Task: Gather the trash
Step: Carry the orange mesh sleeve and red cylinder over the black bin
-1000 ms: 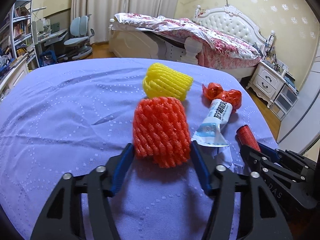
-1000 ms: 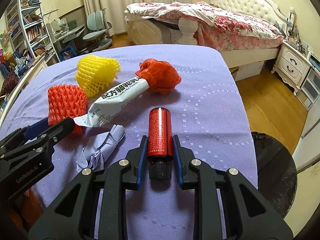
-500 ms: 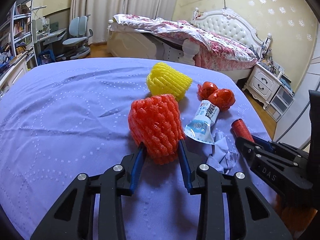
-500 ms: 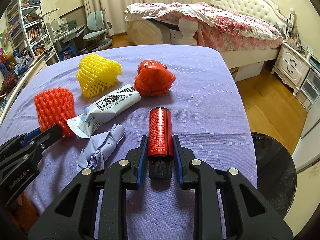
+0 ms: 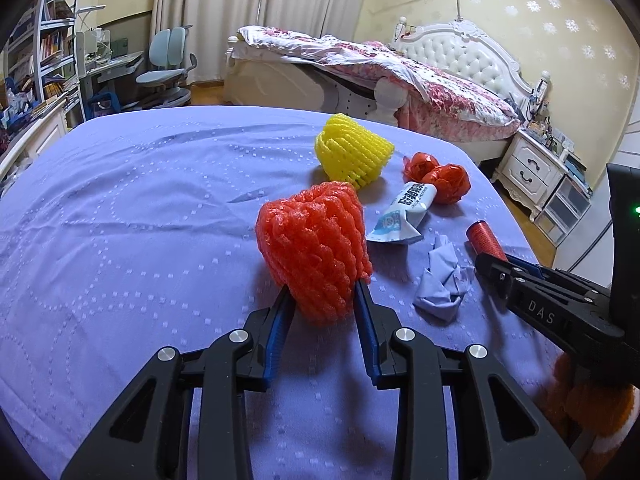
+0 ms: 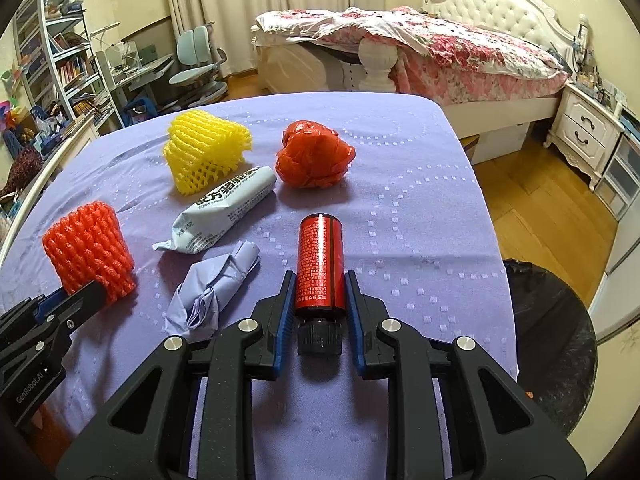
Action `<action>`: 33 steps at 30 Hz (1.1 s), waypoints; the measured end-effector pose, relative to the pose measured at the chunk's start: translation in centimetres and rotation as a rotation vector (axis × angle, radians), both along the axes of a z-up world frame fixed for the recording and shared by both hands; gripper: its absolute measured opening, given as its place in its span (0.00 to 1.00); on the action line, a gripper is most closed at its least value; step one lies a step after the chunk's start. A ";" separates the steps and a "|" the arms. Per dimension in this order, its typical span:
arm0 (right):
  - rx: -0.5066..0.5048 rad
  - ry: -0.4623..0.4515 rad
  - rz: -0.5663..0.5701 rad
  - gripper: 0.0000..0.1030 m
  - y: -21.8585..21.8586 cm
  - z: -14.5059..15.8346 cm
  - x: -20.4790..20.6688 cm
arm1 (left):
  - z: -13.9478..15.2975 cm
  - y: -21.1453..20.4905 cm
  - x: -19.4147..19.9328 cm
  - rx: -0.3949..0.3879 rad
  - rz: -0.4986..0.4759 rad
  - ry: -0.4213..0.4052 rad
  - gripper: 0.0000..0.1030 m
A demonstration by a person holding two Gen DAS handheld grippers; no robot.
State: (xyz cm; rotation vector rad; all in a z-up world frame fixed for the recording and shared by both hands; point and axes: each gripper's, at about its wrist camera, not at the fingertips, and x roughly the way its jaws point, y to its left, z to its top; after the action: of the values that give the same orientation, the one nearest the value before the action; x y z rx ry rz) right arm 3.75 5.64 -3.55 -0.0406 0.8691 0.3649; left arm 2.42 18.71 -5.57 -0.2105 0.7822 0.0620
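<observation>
Both grippers loaded, nothing binned yet

L gripper [image 5: 322, 300] jaws nearly closed, pinching red foam net [image 5: 314, 248]; R gripper [image 6: 319, 308] jaws tight on red bottle [image 6: 320, 266], both just above bench [image 5: 120, 220]. Left lying: yellow net [image 6: 204, 156], sachet [image 6: 224, 216], red bag [image 6: 314, 156], crumpled paper [image 6: 216, 284], so approx 2 of 6 picked. Black bin [image 6: 552, 328] off bench's R edge. Purple cloth on bench; bedroom w/ bed [image 6: 440, 40], wood floor
</observation>
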 end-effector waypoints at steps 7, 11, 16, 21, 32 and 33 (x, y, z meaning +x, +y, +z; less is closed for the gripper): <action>0.010 -0.013 0.008 0.23 -0.9 0.4 -2.0 | 0.3 -1.0 -1.0 -0.003 -0.020 -0.007 0.28; 0.010 -0.023 0.004 0.23 -1.7 0.6 -3.2 | 0.5 -1.9 -1.7 0.001 -0.038 -0.018 0.28; 0.010 -0.027 -0.016 0.23 -3.3 0.7 -4.4 | 0.4 -2.8 -2.3 -0.007 -0.054 -0.015 0.28; 0.012 -0.037 -0.049 0.23 -5.2 0.9 -5.4 | 0.9 -4.4 -3.3 -0.001 -0.086 -0.033 0.28; 0.009 -0.054 -0.158 0.23 -10.7 0.9 -7.2 | 1.7 -10.6 -3.7 0.009 -0.225 -0.068 0.27; 0.009 -0.054 -0.178 0.23 -11.6 0.9 -7.2 | 1.7 -11.3 -3.5 0.007 -0.241 -0.069 0.28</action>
State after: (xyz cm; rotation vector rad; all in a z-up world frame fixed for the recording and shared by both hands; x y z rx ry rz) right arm -3.48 -5.94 -2.68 0.0352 0.8106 0.2004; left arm -1.12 7.45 -3.86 -0.1100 0.7340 -0.1693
